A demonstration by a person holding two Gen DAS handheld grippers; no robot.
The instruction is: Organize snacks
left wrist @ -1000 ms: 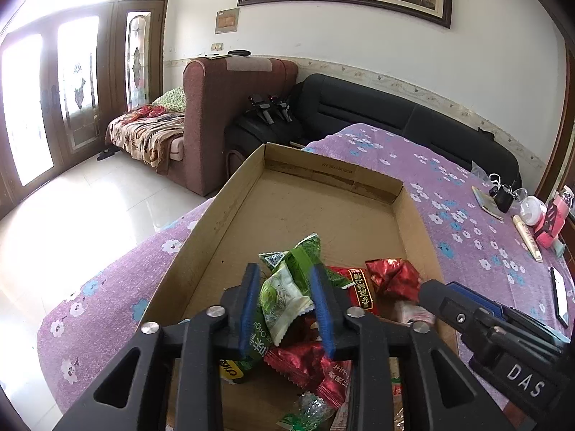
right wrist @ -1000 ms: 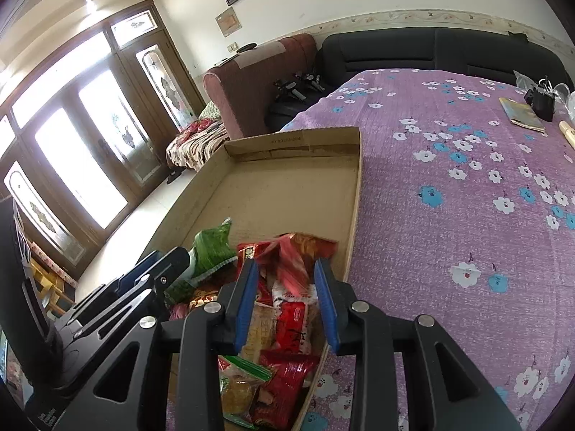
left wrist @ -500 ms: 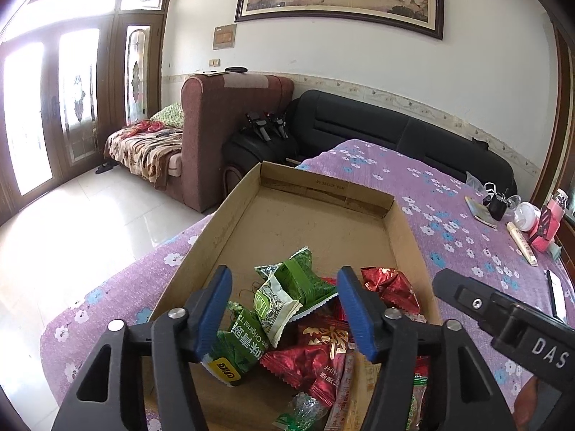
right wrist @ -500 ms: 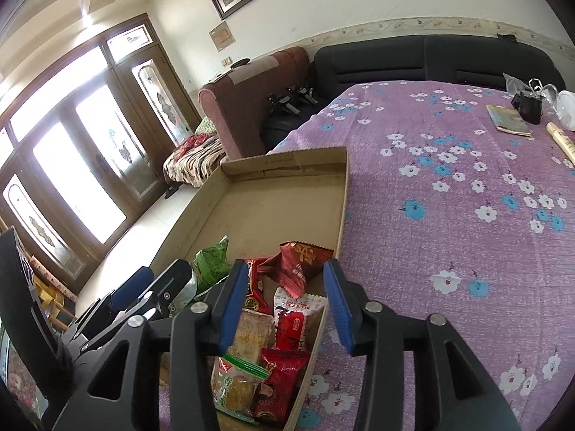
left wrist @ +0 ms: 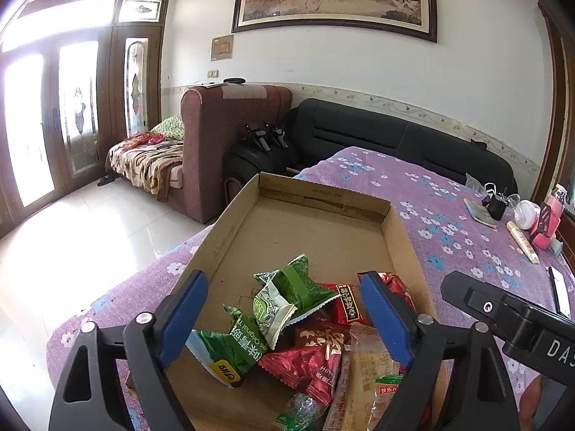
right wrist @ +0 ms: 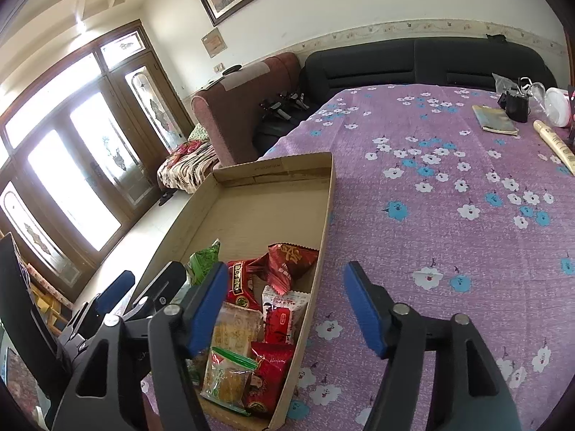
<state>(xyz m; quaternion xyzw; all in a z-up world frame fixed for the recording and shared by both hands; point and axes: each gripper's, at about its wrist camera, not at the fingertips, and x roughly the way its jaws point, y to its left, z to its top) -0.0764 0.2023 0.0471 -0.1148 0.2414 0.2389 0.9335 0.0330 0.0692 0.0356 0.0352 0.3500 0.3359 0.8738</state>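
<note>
Table: purple cloth (right wrist: 449, 237) with white and blue flowers covers it; the box sits at its left edge in the right wrist view.
Box: shallow cardboard tray (left wrist: 404, 240), open top, far half bare, snacks heaped at the near end.
Left gripper (left wrist: 284, 318): over the near end of the box, jaws opening wide; the snack heap lies below and between the blue pads, and neither pad presses on a pack. Nothing grasped.
Right gripper (right wrist: 287, 305): straddles the right wall of the box, left pad over the snacks, right pad over the cloth; jaws opening, nothing grasped.
Snacks: all inside the box, none on the cloth.
Green pack (left wrist: 230, 350): largest of the green ones, flat near the left pad, yellow label at its near corner.
Green-white pack (left wrist: 284, 296): lies on top of the heap, tilted.
Red packs (left wrist: 305, 362): several, overlapping, right of the green ones; one (right wrist: 289, 264) leans by the right wall.
Clear pastry packs (right wrist: 230, 370): two, at the near end, beside a red pack.
Far table end: booklet (right wrist: 496, 118), tube (right wrist: 555, 143), small black item, white jar.
</note>
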